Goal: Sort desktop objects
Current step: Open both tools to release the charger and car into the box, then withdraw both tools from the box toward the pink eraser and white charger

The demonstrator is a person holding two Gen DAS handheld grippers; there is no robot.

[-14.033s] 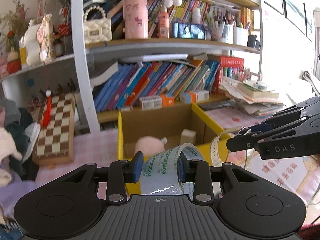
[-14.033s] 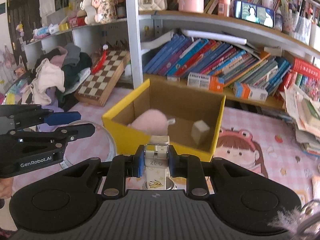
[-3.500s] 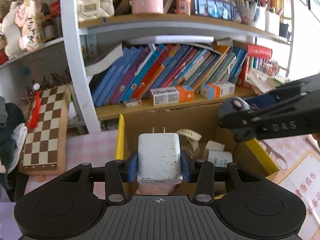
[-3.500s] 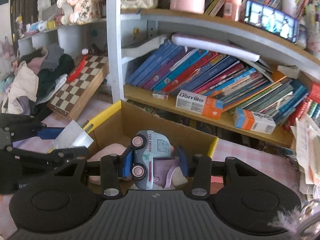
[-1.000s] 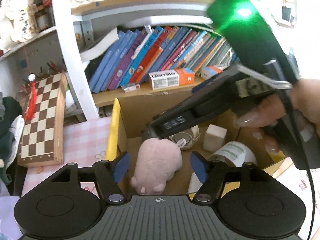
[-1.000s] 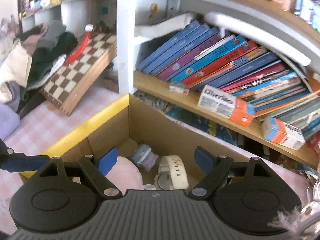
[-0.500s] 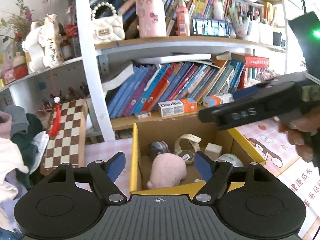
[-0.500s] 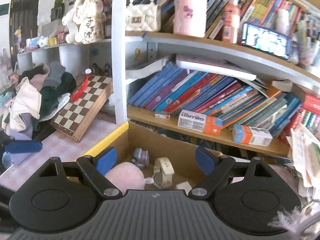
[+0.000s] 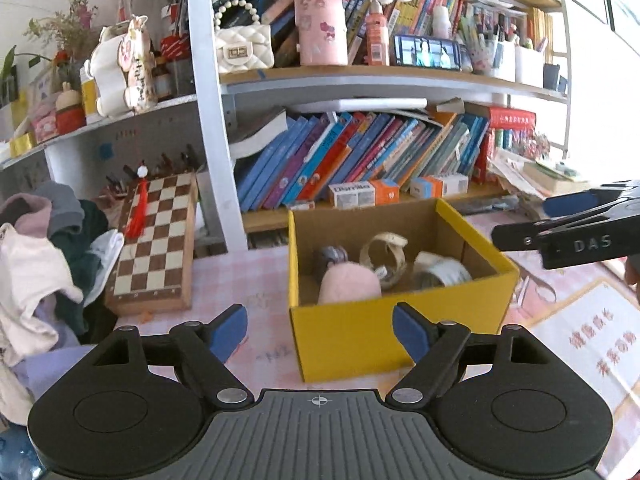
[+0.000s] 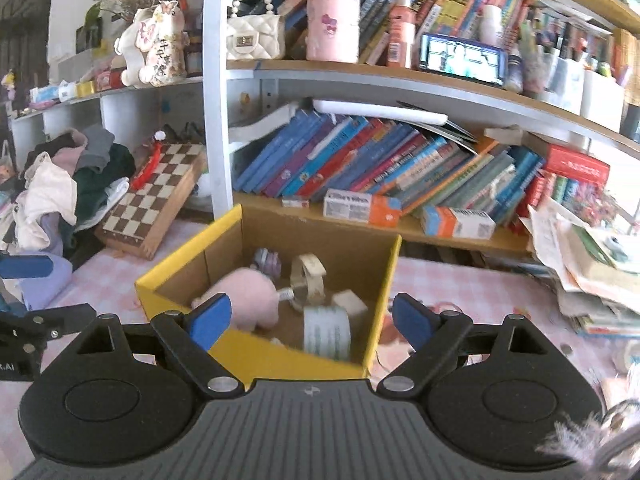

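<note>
A: What's biggest in view?

B: The bookshelf (image 9: pixel 360 80) — slanted books, a pink cup (image 9: pixel 320 24), a phone (image 10: pixel 460 58) with its screen lit. Below it, the pink checked table (image 9: pixel 248 276), and the chessboard (image 9: pixel 154 240) leaning against the shelf at the left beside a heap of clothes (image 9: pixel 40 260).

A: And the task's things?

B: All in the yellow box (image 9: pixel 384 336), which sits on the table in front of the lower shelf. Inside: a pink plush (image 10: pixel 248 298) on the left, a tape roll (image 10: pixel 326 332) near the front wall, a watch (image 10: pixel 308 280) standing on edge in the middle, a small toy car (image 10: pixel 266 260) at the back, and a white cube (image 10: pixel 350 302) to the right of the watch.

A: The grippers?

B: The left gripper (image 9: pixel 320 328) is spread wide with nothing between its blue pads — it is held just short of the box's near wall. The right gripper (image 10: pixel 308 320) is likewise spread wide and holds nothing, raised over the box's near edge. Each one's tips show at the edge of the other's view.
</note>
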